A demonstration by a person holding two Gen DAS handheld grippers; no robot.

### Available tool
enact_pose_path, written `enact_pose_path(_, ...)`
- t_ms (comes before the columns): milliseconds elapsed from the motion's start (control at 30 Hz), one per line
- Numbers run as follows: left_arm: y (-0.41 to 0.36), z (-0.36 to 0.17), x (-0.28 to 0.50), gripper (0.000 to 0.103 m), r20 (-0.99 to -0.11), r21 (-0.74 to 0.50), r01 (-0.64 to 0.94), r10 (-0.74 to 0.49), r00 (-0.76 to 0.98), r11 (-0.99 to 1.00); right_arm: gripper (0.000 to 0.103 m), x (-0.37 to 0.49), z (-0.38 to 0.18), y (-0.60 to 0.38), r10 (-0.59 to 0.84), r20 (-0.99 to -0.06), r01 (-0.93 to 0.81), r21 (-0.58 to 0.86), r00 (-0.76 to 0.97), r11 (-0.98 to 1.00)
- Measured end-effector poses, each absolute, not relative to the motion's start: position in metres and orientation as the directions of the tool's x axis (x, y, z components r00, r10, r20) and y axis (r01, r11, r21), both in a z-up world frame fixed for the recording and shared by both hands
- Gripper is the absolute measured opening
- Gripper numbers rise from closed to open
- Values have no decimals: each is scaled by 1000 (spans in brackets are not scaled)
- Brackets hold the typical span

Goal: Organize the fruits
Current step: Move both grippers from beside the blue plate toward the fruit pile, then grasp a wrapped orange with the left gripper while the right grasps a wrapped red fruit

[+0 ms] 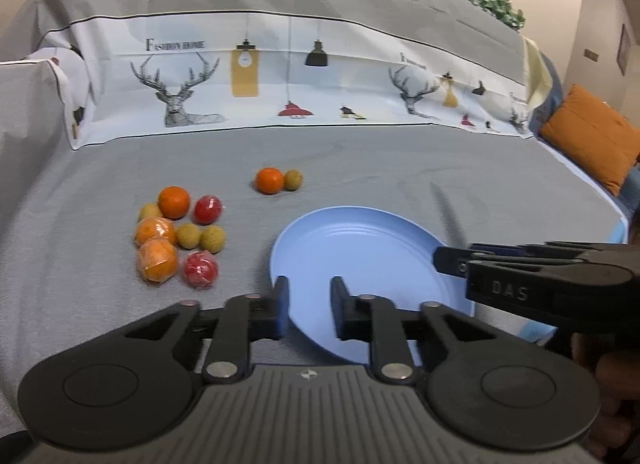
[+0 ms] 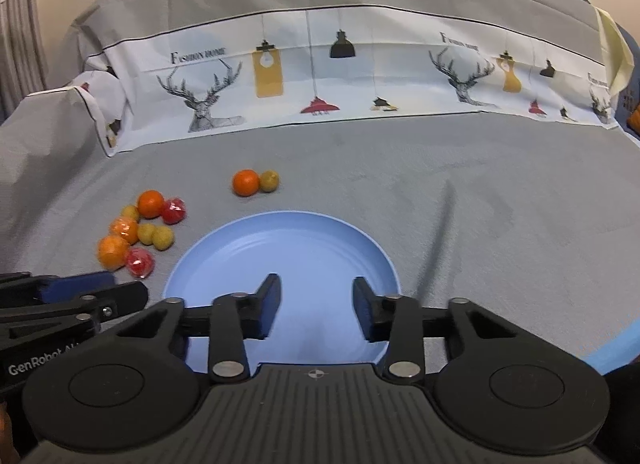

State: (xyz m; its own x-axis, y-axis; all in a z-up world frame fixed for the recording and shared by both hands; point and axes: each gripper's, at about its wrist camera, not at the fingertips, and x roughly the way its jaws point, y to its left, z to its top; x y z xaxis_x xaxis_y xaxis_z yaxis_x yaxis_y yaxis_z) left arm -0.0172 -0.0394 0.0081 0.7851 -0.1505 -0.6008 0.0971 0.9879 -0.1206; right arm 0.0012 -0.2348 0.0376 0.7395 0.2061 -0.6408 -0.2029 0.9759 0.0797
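While both grippers hover with jaws apart, the left gripper (image 1: 308, 284) and right gripper (image 2: 316, 284) point over the blue plate (image 2: 280, 232). Round fruits (image 1: 176, 236) cluster left, showing no long axis

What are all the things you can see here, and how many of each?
plate: 1, light blue, nothing on it, on the grey cloth in front of both grippers
oranges: 4, orange; three in the left cluster, one farther back beside a small fruit
small round fruits: 4, yellow-green; three in the cluster, one touching the lone orange
red fruits: 2, red, shiny wrapping, in the cluster
cloth: 1, grey, with a white band of printed deer and lamps behind
cushion: 1, orange, far right
left gripper: black, blue pads, open
right gripper: black, blue pads, open
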Motion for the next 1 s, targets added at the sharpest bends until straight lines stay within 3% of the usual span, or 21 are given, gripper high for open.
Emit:
enact_pose_path(167,-30,23,-19,17,-591,-162,111,-186,785,981,30,-5,45,-233,255,-604,-249,95,755,964)
enact_pose_path(500,19,39,-1,17,-580,-20,129,-117,806,991,31,-6,50,-235,305,-599,-275,145,740,950)
enact_pose_path(567,29,32,1,18,-604,-48,86,-97,791,995,31,-5,50,-234,310,-600,-278,149,737,949)
enact_pose_path(667,37,37,-4,18,-557,-87,43,-84,826,995,32,-6,49,-231,314,-601,-287,143,735,947)
enact_pose_path(1000,49,35,-1,18,-559,-149,22,-103,823,989,33,-9,50,-213,352,-585,-361,107,731,926)
